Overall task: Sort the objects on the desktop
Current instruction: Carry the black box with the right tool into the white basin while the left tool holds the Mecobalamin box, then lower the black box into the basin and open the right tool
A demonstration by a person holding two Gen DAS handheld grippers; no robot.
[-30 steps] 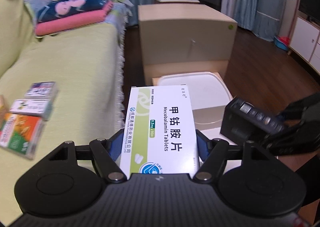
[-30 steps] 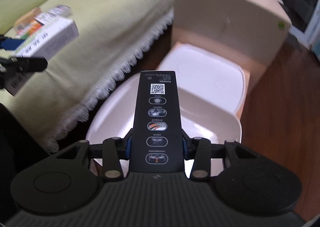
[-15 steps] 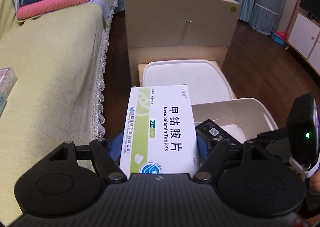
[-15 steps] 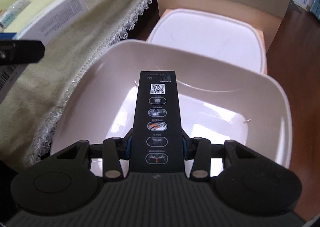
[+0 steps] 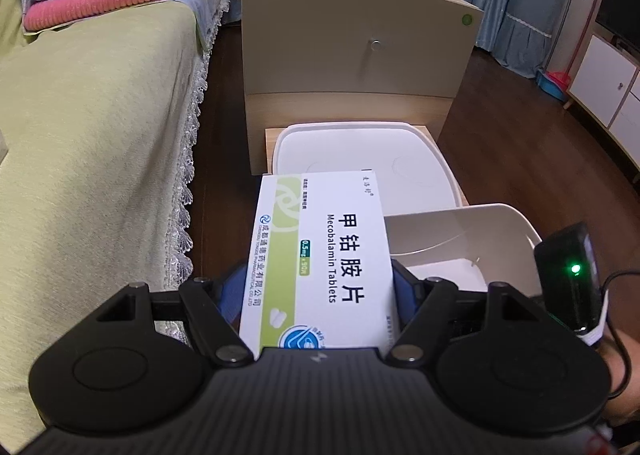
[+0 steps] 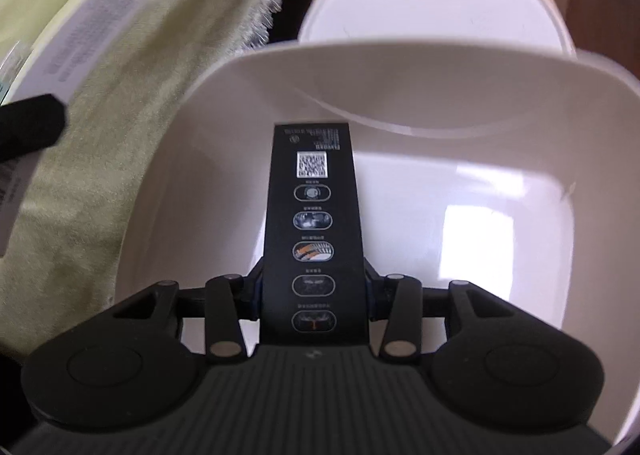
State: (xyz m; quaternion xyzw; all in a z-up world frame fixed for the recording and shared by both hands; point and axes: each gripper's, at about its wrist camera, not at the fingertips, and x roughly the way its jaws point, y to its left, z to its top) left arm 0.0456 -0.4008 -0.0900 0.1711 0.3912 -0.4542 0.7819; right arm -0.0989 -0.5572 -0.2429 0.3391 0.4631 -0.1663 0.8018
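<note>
Here we hold our left gripper (image 5: 318,291) with its jaws pinching a white and green cardboard tablet box (image 5: 320,255), beside the near left rim of the white plastic tub (image 5: 496,215). Only the left view shows the flat white plastic lid (image 5: 360,151) whole, the beige wooden cabinet (image 5: 352,43) and the fringed yellow-green sofa cover (image 5: 92,143). Our right gripper (image 6: 314,295), jaws clamped on a long black printed carton (image 6: 314,231), reaches over the tub's interior, seen only there. That view is blurred; the carton's small print is illegible.
</note>
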